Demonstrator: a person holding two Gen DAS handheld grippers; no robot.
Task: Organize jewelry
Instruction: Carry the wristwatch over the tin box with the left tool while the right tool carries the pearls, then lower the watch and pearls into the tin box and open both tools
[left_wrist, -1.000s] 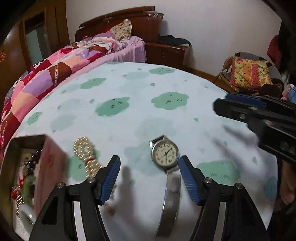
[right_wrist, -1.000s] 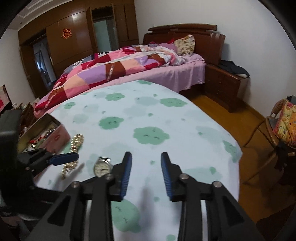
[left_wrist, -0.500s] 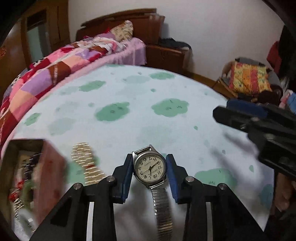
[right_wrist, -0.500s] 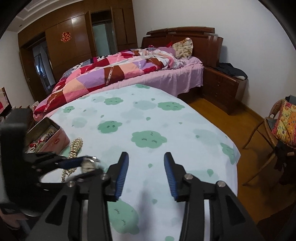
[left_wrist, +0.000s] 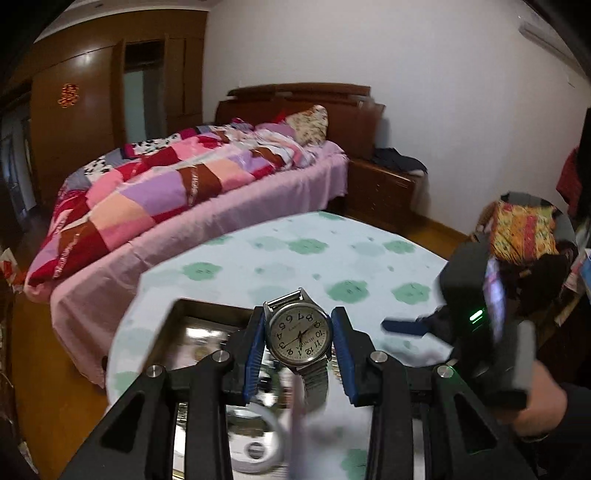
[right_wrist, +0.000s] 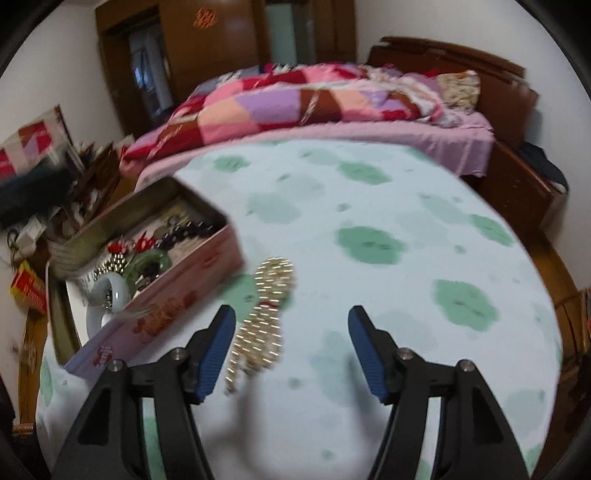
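Blue pads of the left hand-held gripper press on both sides of a silver wristwatch, its pale dial facing the camera upside down and its metal stretch band hanging below the jaws. The watch is lifted clear of the table and sits in the air over the open tin box. Under it, blurred, the box shows a white bangle and shiny bits that cannot be told apart.

In the right wrist view, the right hand-held gripper has just been opening; its jaws stand wide with nothing pressed between them, above the table's green-cloud cloth. A gold beaded piece lies on the cloth just ahead of the left-side pad, beside the box's pink wall. The tin box holds a white bangle, a green bangle, dark beads and small red pieces, all loosely heaped.

Right of the gold piece the cloth is bare out to the table's rounded edge. The box stands close to the table's left edge. Beyond the far edge runs a bed with a patchwork quilt, close to the table, and behind it a wooden wardrobe.
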